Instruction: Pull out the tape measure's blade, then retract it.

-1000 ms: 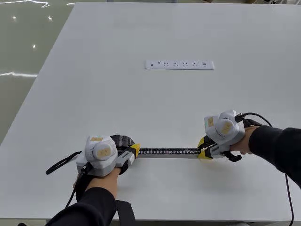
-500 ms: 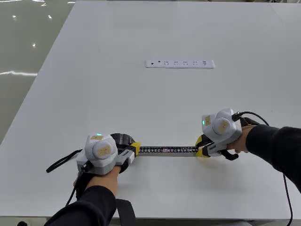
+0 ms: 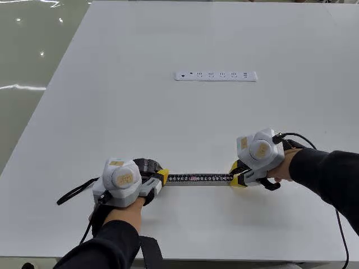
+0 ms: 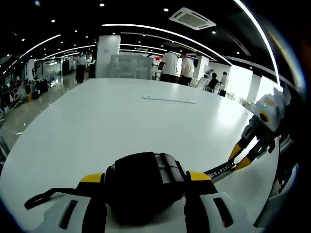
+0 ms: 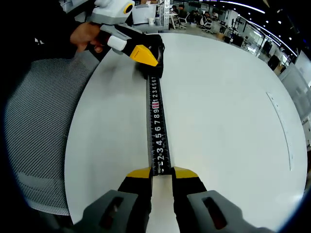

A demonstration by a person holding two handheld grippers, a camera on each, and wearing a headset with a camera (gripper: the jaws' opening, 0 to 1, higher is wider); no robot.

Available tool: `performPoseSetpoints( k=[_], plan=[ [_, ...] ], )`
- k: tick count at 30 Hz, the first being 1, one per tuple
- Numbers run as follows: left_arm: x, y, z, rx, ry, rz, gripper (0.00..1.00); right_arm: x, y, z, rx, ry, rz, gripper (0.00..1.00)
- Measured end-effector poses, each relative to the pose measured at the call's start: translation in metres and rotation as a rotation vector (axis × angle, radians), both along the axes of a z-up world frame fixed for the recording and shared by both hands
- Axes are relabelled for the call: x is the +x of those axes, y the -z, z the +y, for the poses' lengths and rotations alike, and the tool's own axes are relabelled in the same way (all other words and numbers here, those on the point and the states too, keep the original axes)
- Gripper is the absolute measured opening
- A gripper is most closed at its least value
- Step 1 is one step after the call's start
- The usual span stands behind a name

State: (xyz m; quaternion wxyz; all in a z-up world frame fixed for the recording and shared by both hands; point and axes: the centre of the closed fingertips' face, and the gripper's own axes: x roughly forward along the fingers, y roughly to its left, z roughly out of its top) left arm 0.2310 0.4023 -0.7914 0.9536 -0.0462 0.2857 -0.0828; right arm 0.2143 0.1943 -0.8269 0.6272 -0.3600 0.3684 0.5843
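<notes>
Both my jaws are clamped, with the tape stretched between them.
At lower left my left gripper [image 3: 159, 180] squeezes the rounded black rubbery tape measure case [image 4: 146, 182]; my right gripper [image 3: 235, 180] pinches the tip of the flat numbered black blade [image 3: 199, 179]. Beyond, the smooth white table [image 3: 168, 123] runs open up to a long white power strip [image 3: 216, 75].
</notes>
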Motion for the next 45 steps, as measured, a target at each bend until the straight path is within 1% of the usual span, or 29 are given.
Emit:
performPoseSetpoints(
  k=[10, 23, 45],
  plan=[
    [0.0, 0.0, 0.0, -0.005, 0.003, 0.0, 0.61, 0.001, 0.0, 0.008, 0.002, -0.012, -0.005, 0.12],
    [-0.001, 0.0, 0.0, -0.009, 0.007, 0.001, 0.61, 0.0, 0.0, 0.027, 0.033, 0.008, 0.013, 0.12],
    [-0.001, 0.0, 0.0, -0.012, 0.013, 0.003, 0.61, 0.004, -0.001, 0.054, 0.053, 0.009, 0.01, 0.12]
  ],
)
